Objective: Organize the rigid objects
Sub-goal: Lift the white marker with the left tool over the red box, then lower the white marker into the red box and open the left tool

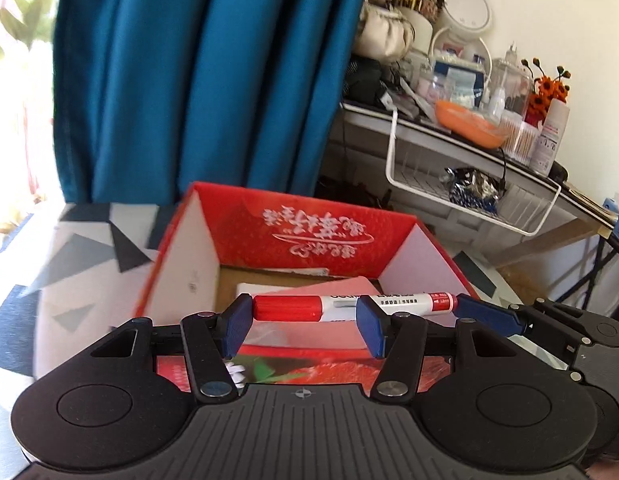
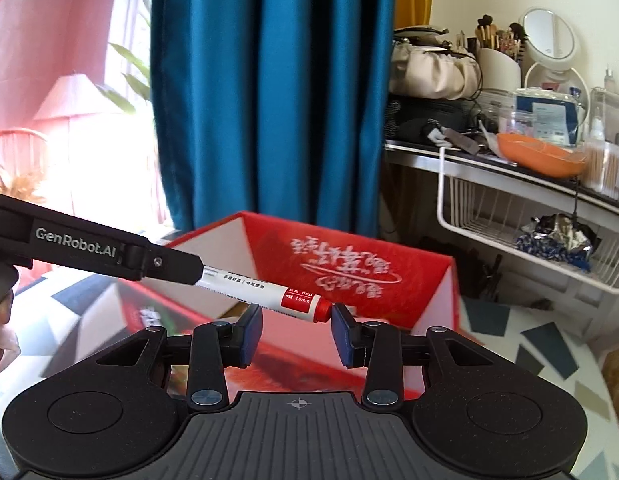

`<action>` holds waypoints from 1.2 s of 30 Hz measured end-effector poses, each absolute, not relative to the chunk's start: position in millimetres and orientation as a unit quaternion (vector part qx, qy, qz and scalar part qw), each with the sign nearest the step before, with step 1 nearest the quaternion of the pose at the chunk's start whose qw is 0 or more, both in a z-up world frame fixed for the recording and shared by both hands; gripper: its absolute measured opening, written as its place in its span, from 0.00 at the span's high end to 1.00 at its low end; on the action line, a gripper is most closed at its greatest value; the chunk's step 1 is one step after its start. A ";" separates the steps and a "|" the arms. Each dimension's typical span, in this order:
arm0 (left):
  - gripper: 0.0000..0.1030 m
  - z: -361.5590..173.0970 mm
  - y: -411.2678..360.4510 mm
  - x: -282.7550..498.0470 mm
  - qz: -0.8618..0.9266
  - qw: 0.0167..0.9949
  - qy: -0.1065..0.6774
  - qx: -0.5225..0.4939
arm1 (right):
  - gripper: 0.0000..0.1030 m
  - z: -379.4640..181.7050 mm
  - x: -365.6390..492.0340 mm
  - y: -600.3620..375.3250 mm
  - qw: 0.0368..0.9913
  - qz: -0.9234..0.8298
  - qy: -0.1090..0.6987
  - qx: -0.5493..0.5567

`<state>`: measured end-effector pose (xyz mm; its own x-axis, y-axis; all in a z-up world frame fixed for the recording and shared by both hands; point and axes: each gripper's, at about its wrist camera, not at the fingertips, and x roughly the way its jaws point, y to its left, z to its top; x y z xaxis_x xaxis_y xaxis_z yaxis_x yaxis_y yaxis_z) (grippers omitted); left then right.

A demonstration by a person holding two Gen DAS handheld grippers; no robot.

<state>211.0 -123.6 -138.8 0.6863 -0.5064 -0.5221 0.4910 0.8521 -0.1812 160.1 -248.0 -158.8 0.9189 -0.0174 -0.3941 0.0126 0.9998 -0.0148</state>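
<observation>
A white marker with a red cap (image 1: 349,306) hangs level over an open red strawberry box (image 1: 317,232). It lies crosswise at the tips of my left gripper (image 1: 303,312). The cap end butts against the left pad and the barrel is wedged at the tip of the right pad, so the left gripper is shut on it. In the right wrist view the marker (image 2: 269,290) sticks out from behind the left gripper's black finger (image 2: 173,266). Its red tail end sits inside my right gripper (image 2: 297,314), touching only the right-hand pad. That gripper is open. Paper lies on the box floor.
The box stands on a table with a grey triangle pattern (image 1: 89,248). A blue curtain (image 1: 213,72) hangs behind it. At the right, a cluttered desk (image 2: 509,168) carries an orange bowl (image 2: 537,156) and a hanging white wire basket (image 2: 529,224).
</observation>
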 end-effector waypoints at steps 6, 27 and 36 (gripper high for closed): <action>0.43 -151.3 -147.4 226.3 -0.290 0.908 0.304 0.003 | 0.63 -166.6 168.3 -266.0 0.976 -0.031 0.214 -0.003; 0.40 -167.2 -161.6 228.0 -0.295 0.899 0.323 0.031 | 0.56 -176.1 170.2 -277.3 0.972 -0.040 0.230 0.020; 0.25 -161.5 -157.6 223.5 -0.296 0.902 0.310 0.039 | 0.38 -173.3 165.3 -270.5 0.974 -0.038 0.222 0.025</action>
